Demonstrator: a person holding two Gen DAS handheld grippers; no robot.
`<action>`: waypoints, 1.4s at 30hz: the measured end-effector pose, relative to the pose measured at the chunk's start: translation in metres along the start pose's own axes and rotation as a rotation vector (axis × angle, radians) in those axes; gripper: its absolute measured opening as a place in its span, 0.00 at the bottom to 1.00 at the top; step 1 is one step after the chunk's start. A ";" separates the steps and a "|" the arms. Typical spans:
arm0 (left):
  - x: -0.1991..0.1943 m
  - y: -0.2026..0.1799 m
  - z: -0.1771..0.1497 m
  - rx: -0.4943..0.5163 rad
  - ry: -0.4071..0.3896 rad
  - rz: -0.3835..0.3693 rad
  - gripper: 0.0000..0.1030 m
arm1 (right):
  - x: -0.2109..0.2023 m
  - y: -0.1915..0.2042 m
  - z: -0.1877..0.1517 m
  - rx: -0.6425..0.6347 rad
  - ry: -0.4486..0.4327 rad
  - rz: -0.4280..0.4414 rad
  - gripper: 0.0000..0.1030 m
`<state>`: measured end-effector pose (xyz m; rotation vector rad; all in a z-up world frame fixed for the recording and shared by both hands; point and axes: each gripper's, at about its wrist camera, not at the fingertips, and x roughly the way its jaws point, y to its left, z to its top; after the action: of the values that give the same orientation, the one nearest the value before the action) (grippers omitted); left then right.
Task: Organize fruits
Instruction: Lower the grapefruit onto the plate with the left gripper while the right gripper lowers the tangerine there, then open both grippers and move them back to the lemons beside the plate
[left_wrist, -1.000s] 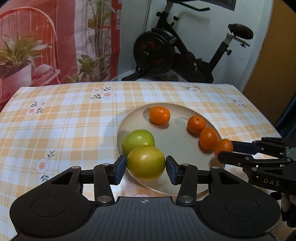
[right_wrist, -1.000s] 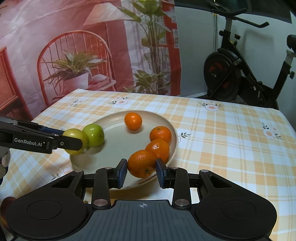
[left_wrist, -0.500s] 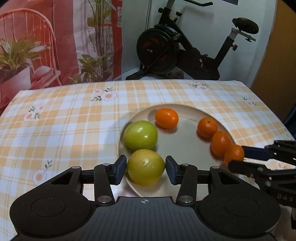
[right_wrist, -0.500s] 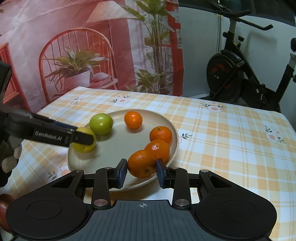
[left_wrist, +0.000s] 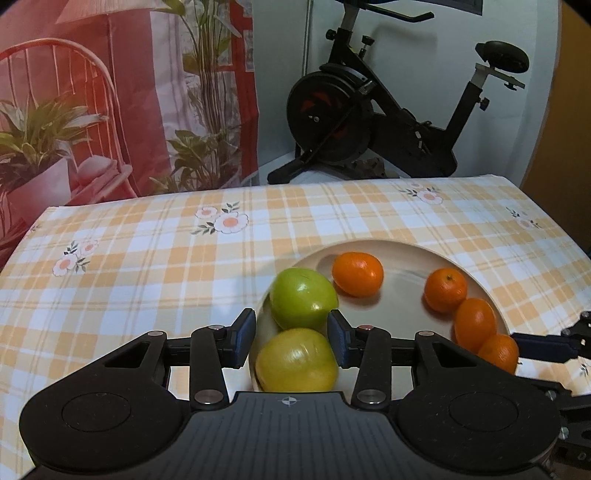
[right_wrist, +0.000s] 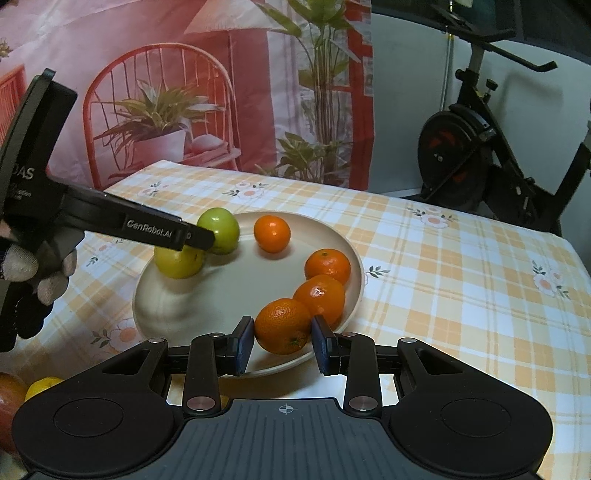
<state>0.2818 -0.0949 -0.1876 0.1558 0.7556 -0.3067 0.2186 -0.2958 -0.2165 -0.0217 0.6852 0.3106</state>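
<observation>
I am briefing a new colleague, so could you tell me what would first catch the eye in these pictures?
A pale plate on the checked tablecloth holds four oranges and two green apples. The right tool is shut on the nearest orange at the plate's near rim. The left tool is closing beside the yellow-green apple.

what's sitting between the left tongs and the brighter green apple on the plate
The yellow-green apple sits between the fingers of the left tongs, whose jaws are closing around it. The green apple lies just beyond it on the plate, apparently touching it, so the nearer apple blocks a straight reach.
</observation>
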 end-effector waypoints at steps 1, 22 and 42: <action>0.000 0.001 0.001 -0.006 -0.006 -0.008 0.44 | 0.000 0.000 0.000 -0.003 0.001 -0.002 0.30; -0.019 0.001 0.003 -0.010 -0.032 -0.065 0.45 | -0.009 0.005 0.003 -0.015 -0.021 -0.034 0.32; -0.094 0.014 -0.044 -0.070 -0.049 -0.062 0.45 | -0.063 0.004 -0.060 0.151 -0.124 -0.072 0.32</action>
<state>0.1931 -0.0500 -0.1533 0.0583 0.7227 -0.3413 0.1340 -0.3170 -0.2231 0.1159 0.5815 0.1886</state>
